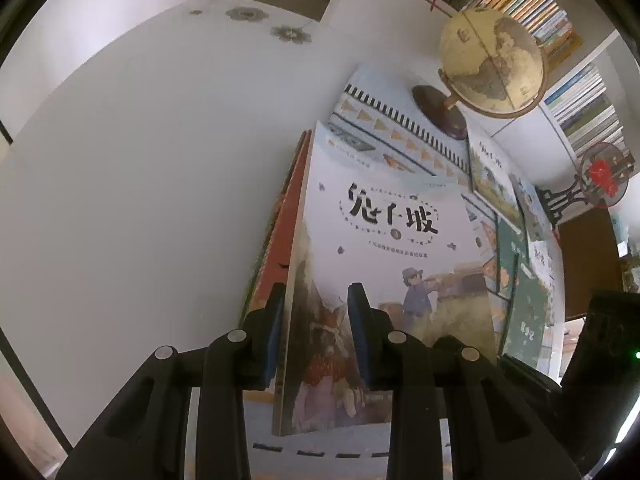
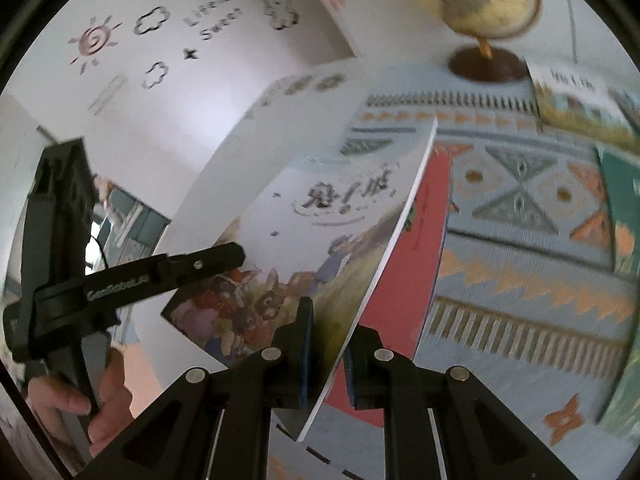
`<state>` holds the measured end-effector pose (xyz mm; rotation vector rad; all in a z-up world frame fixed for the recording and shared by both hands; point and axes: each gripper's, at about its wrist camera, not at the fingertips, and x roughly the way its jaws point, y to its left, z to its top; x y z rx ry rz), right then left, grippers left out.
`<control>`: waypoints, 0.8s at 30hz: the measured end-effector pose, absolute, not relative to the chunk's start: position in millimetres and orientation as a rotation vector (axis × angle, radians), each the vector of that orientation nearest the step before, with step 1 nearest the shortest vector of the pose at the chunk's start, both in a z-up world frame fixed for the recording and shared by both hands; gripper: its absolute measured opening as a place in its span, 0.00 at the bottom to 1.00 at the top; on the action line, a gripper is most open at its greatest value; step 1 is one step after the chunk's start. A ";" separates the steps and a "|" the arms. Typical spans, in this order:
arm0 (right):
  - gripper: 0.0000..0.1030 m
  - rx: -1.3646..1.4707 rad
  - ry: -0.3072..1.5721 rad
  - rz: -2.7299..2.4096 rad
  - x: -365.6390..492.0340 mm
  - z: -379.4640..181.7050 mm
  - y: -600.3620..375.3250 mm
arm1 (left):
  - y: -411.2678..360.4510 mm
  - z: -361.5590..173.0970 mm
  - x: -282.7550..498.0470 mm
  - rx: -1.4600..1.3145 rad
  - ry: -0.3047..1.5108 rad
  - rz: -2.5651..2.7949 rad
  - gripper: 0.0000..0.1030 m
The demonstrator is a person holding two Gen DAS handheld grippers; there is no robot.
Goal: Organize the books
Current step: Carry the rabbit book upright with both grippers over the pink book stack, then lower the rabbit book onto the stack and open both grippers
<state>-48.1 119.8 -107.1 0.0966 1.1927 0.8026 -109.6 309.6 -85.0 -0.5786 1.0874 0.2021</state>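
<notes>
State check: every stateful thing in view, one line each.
left gripper: shut on the rabbit book.
right gripper: shut on the same book's edge.
rabbit book: closed, held tilted off the rug.
red book: closed, just behind it.
green book: closed, flat on rug.
globe: upright on its stand.

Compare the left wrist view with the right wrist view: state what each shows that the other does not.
Only the left wrist view shows the bookshelves and a red fan. Only the right wrist view shows a hand holding the left gripper, and the doodled wall. Both show the rabbit picture book clamped by a gripper, a red book beside it, the globe and the patterned rug.
</notes>
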 end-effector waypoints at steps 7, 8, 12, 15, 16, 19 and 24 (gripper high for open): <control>0.12 0.196 1.304 0.751 -38.7 -134.0 120.4 | 313.8 -107.2 -111.5 -0.589 1.137 0.219 0.26; 0.12 0.207 1.315 0.745 -37.8 -136.6 120.1 | 314.0 -109.1 -111.5 -0.585 1.146 0.224 0.26; 0.13 0.207 1.343 0.729 -38.5 -142.7 121.3 | 312.9 -111.9 -110.2 -0.537 1.177 0.251 0.31; 0.14 0.199 1.371 0.718 -38.3 -146.7 123.8 | 311.9 -112.6 -110.2 -0.511 1.190 0.264 0.32; 0.14 0.202 1.377 0.717 -38.1 -147.8 124.2 | 312.1 -113.0 -109.5 -0.508 1.192 0.266 0.32; 0.15 0.204 1.384 0.718 -38.7 -148.5 123.9 | 312.8 -116.3 -108.0 -0.501 1.205 0.271 0.34; 0.21 0.195 1.410 0.717 -34.7 -148.3 128.2 | 319.4 -121.5 -109.4 -0.525 1.211 0.295 0.38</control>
